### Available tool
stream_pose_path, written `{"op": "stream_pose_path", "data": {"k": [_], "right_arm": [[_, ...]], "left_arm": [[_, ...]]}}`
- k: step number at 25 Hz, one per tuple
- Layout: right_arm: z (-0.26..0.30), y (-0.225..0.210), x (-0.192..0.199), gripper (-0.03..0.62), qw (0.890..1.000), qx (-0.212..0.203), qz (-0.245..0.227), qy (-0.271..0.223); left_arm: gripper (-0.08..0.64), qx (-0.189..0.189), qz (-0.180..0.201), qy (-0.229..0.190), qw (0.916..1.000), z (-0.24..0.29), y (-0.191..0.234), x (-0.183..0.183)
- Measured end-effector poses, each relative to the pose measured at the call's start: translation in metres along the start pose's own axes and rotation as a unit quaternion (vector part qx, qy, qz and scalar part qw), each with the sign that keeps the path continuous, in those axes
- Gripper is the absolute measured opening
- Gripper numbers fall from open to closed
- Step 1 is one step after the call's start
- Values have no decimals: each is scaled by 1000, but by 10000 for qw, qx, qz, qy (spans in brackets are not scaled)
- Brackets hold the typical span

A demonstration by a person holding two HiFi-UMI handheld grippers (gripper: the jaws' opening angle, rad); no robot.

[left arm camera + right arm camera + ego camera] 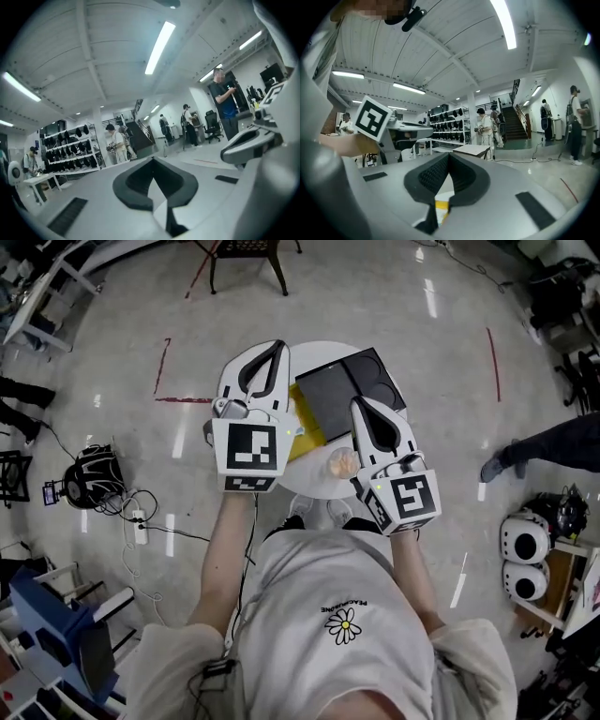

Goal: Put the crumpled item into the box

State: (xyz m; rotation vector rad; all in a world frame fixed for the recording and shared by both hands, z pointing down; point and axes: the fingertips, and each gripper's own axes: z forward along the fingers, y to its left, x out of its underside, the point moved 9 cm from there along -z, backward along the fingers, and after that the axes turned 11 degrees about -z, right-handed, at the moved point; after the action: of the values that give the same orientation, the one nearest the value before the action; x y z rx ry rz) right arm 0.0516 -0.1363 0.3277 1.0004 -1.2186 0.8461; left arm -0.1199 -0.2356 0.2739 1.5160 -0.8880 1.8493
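Note:
In the head view a small orange crumpled item [343,463] lies on the near part of the round white table [314,486]. Behind it sits an open black box [349,390] with a yellow sheet [306,431] at its left. My left gripper [278,347] is raised over the table's left side, its jaws shut and empty; in its own view the left gripper [152,162] points out level into the room. My right gripper [360,402] hovers just right of the crumpled item, and in its own view the right gripper [448,157] has its tips together with nothing held.
A dark chair [246,254] stands beyond the table. A black bag [94,476] and cables lie on the floor at left, white helmets [525,542] at right. A person's leg [548,443] is at the right edge. Several people stand by shelves [70,150] in the distance.

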Motion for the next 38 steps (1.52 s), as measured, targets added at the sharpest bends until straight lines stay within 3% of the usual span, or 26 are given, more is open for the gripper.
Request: {"op": "stream_pose_path", "data": {"k": [4,9,12,14,19,25,32,38], "right_arm": [[5,4,-4,3,9999,-85,36,-134],[10,7,-6,3,9995,-216,56,-211],[15,11,-5,3,9993,-303,85,-207],[16,14,-3,3,9991,-348,126,-191],[19,23,0,3,9989,-439,53,-132],[22,25,2,2,9987,-503,-22,-53],[24,25,5,2,9986,-528,-7,-27],[25,23,5,2,9987,-511,8,-24]], "left_arm": [[2,-154,-703,-519,9961,-41,-3,1],[2,-159,-816,-514,9952,-66,-10,20],[3,83,-1333,-724,9884,-74,-8,31],[3,-17,-1525,-827,9848,-78,-3,38],[2,-576,-1137,-501,9906,-85,1,52],[2,-617,-1075,-592,9905,-87,-1,48],[0,-773,-518,-639,9936,-86,-4,45],[0,-864,-723,-788,9905,-88,-3,41]]}}
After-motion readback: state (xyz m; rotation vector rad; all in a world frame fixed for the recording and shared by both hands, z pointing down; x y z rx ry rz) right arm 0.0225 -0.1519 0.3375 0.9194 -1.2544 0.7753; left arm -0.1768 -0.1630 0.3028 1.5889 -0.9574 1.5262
